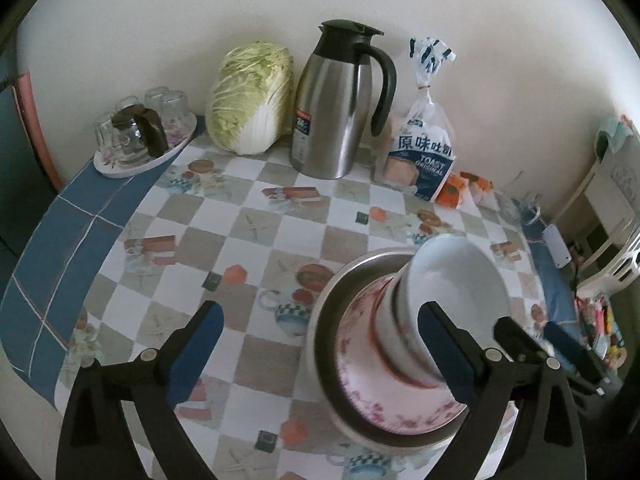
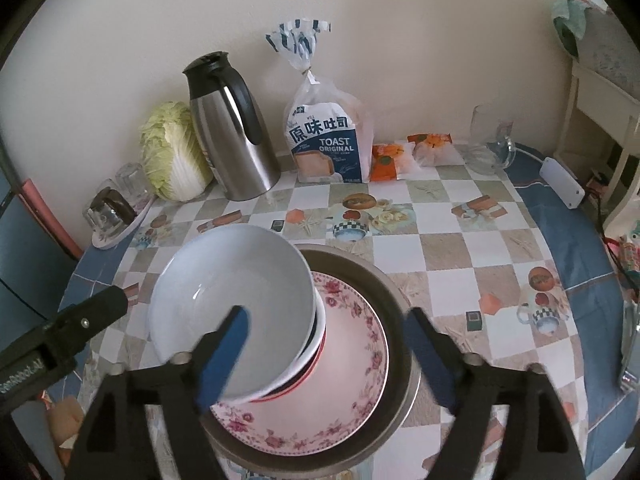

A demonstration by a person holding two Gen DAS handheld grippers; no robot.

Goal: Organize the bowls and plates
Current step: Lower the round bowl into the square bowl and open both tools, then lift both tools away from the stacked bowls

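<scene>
A stack stands on the checked tablecloth: a metal plate at the bottom, a pink floral plate on it, then nested bowls with a white bowl on top. In the left wrist view the same stack shows: metal plate, floral plate, white bowl. My left gripper is open and empty, its right finger against the bowls' side. My right gripper is open above the stack, its left finger over the white bowl's rim. The left gripper also shows at the left.
Along the back wall stand a tray of upturned glasses, a napa cabbage, a steel thermos jug, a toast bag, orange snack packets and a glass pitcher. A white chair is at the right.
</scene>
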